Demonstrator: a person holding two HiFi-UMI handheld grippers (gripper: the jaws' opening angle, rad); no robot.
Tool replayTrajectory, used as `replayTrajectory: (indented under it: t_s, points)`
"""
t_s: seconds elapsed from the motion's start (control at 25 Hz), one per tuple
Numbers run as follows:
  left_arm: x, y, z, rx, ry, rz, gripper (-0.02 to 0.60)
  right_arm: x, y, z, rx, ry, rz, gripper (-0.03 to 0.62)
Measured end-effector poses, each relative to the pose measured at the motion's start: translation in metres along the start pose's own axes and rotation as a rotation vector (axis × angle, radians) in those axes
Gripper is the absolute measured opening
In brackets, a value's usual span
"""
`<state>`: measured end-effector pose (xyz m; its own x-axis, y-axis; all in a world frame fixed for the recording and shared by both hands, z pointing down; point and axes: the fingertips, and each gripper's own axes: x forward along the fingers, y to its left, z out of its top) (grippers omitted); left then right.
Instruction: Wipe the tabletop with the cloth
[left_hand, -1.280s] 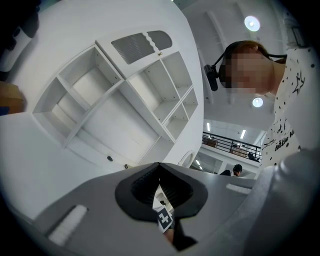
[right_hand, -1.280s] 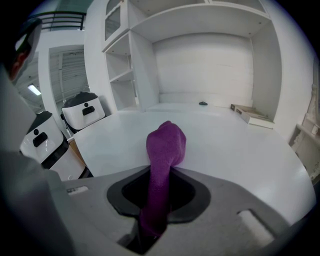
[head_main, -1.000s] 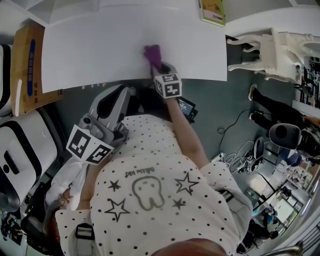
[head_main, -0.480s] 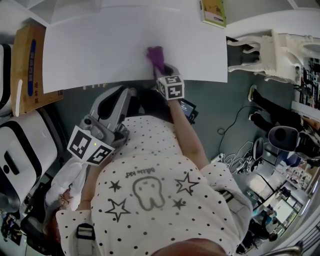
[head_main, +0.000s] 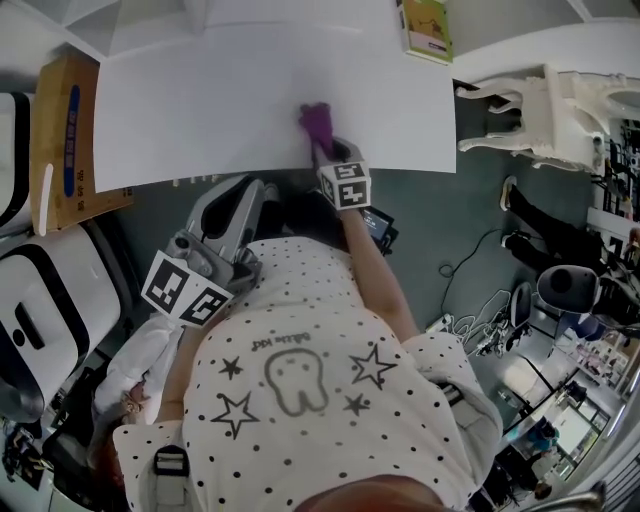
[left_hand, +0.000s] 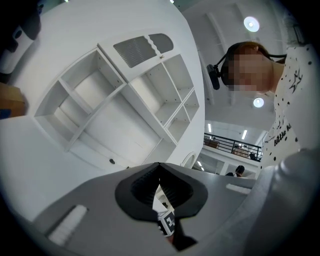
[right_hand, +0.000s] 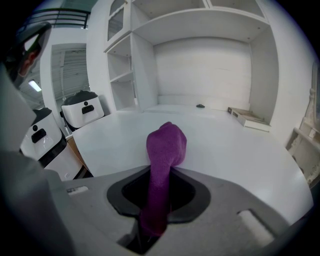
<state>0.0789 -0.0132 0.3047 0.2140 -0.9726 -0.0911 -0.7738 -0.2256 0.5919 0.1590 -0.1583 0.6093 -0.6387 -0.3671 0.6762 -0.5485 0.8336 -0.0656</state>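
purple cloth (right_hand: 167, 145) pinched in right tongs (right_hand: 159, 197), on white tabletop (right_hand: 240, 145)

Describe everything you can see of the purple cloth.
The purple cloth looks soft and fuzzy, like fleece. It is bunched into a narrow strip, clamped between the jaws of the right gripper, with a rounded wad sticking out ahead. That wad lies over the white tabletop near its front edge; whether it touches is unclear.

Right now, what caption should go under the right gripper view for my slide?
The right gripper pinches a purple cloth, ready at the white tabletop.
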Motion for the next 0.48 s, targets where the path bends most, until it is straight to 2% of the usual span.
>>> replayTrajectory:
  t_s: [0.2,0.48]
  points:
    - [0.011,-0.011,0.007,0.055,0.037,-0.002,-0.005,-0.003,-0.003,-0.003,0.017,0.028,0.006,0.075]
    - [0.013,-0.018,0.029,0.140,0.031,-0.012,-0.005,-0.002,-0.001,-0.002,0.004,0.030,-0.011,0.075]
